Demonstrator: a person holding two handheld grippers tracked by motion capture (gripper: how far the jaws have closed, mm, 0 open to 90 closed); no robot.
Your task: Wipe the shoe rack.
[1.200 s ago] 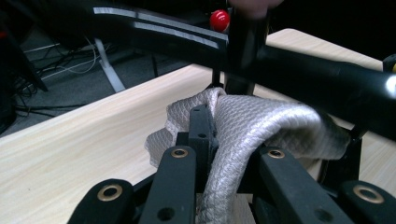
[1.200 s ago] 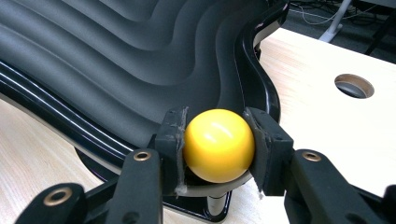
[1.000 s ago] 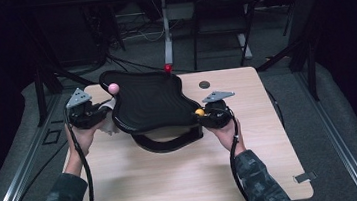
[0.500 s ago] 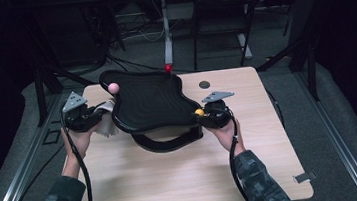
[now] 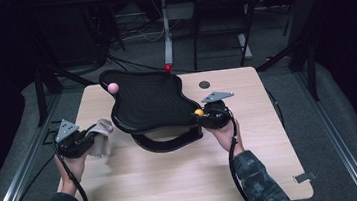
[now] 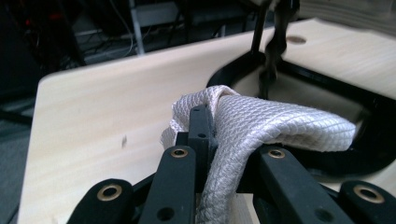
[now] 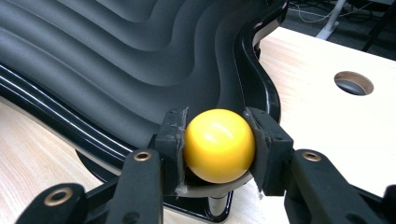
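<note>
Cloth (image 6: 261,126) pinched in the left gripper (image 5: 86,140), just left of the black wavy tray (image 5: 149,103); right gripper (image 7: 218,148) clamps the yellow ball (image 7: 219,144) at that tray's right rim.

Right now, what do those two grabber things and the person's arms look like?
Both grippers, left gripper and right gripper, are black, each topped by a grey three-cornered plate and trailing a black cable. Their jaws have brass-coloured rivets. The sleeves are dark and mottled.
</note>
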